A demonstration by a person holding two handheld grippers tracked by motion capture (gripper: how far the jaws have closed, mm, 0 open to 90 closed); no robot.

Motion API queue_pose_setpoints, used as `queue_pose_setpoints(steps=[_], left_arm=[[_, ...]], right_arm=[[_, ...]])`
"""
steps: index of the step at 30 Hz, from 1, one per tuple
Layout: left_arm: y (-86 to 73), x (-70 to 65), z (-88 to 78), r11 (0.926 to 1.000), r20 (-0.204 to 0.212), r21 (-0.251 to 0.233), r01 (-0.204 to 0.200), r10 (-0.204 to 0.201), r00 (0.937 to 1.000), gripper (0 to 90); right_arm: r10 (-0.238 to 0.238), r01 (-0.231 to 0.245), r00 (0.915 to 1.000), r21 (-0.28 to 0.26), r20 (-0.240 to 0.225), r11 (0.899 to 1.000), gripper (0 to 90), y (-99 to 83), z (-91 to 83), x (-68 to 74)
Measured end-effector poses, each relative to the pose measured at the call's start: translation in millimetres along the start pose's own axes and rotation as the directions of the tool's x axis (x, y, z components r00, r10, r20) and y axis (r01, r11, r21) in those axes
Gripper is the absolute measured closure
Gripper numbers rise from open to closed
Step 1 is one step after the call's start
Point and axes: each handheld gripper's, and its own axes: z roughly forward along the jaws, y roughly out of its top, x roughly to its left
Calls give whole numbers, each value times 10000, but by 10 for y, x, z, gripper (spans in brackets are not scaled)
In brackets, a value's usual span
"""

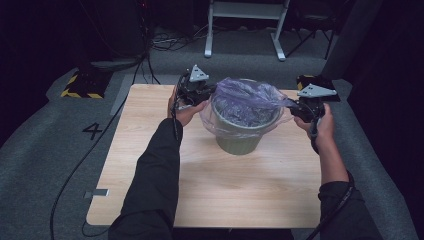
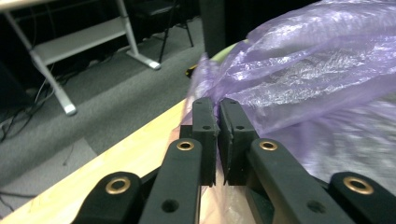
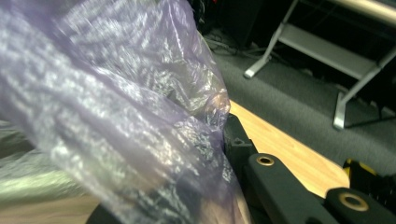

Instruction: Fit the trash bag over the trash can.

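On the wooden table (image 1: 150, 150) stands a green bin (image 1: 240, 140) lined with a purple plastic bag (image 1: 245, 97). The left gripper (image 2: 217, 106) pinches the bag's edge; the right gripper (image 1: 296, 107) grips the opposite edge, seemingly clamped tight, though film covers its jaws.

Bag (image 1: 245, 97) in bin (image 1: 240, 142) on table (image 1: 225, 195), between tongs.

Thin glossy crinkled plastic bag (image 1: 247, 97), matt bin (image 1: 240, 141), wood-grain table (image 1: 225, 185).
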Motion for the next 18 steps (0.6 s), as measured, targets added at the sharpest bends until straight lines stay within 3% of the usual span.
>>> queue_pose_setpoints(steps=[7, 11, 18], left_arm=[[-94, 203, 180, 9934, -332, 451, 1056, -1042, 9940, 893], [-167, 231, 274, 9864, -71, 613, 1525, -1523, 9883, 895], [-233, 203, 306, 9842, 636, 739, 1609, -1656, 9841, 896]], right_arm=[[463, -467, 9989, 490, 82, 9977, 879, -58, 233, -76], [736, -715, 9967, 581, -353, 9957, 879, -109, 350, -66], [569, -510, 9902, 489, -1274, 9975, 898, -169, 392, 1]])
